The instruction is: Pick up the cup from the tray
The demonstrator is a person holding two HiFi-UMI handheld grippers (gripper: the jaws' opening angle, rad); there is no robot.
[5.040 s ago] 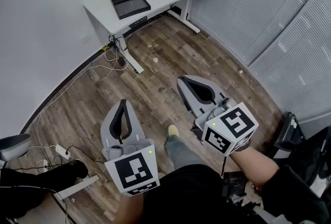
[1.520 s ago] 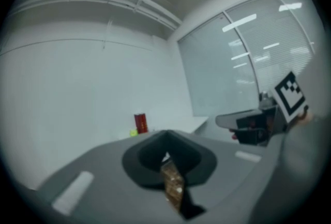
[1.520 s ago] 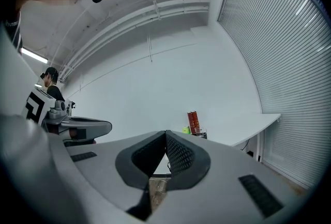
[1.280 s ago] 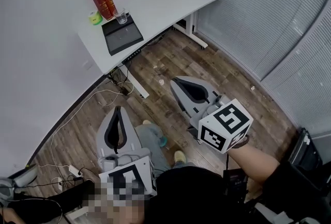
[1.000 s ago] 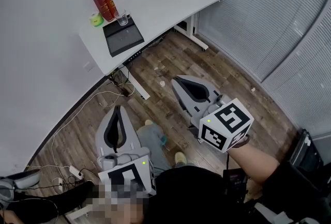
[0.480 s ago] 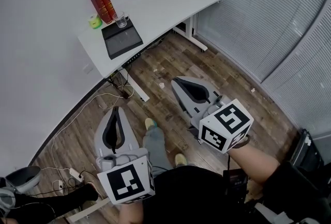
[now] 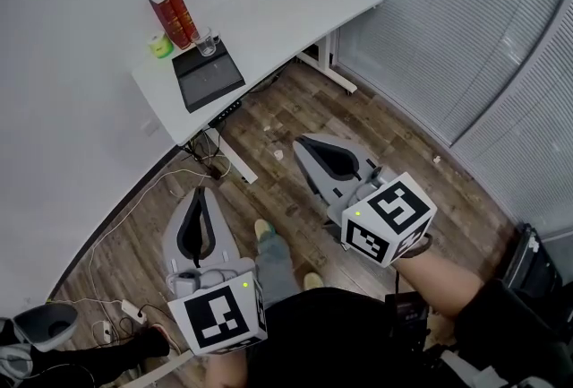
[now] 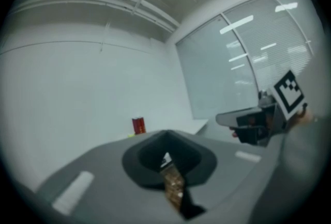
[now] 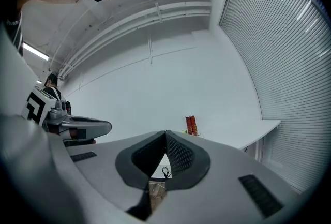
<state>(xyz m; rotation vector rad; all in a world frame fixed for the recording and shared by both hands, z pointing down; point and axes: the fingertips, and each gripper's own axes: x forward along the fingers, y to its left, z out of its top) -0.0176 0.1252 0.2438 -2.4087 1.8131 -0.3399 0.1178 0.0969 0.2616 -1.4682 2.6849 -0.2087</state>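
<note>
Well short of the desk (image 7: pixel 269 10): left gripper (image 7: pixel 199 192), right gripper (image 7: pixel 301 145), each clamped together, empty.
Cup (image 7: pixel 208 42): stood at tray (image 7: pixel 208 80) corner, atop desk.
Advised: step closer; spread jaws.

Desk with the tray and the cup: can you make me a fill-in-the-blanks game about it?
The two books on the desk are ___. The tray is ___. The floor is made of ___ planks.
Missing words: red; black; wooden.
</note>
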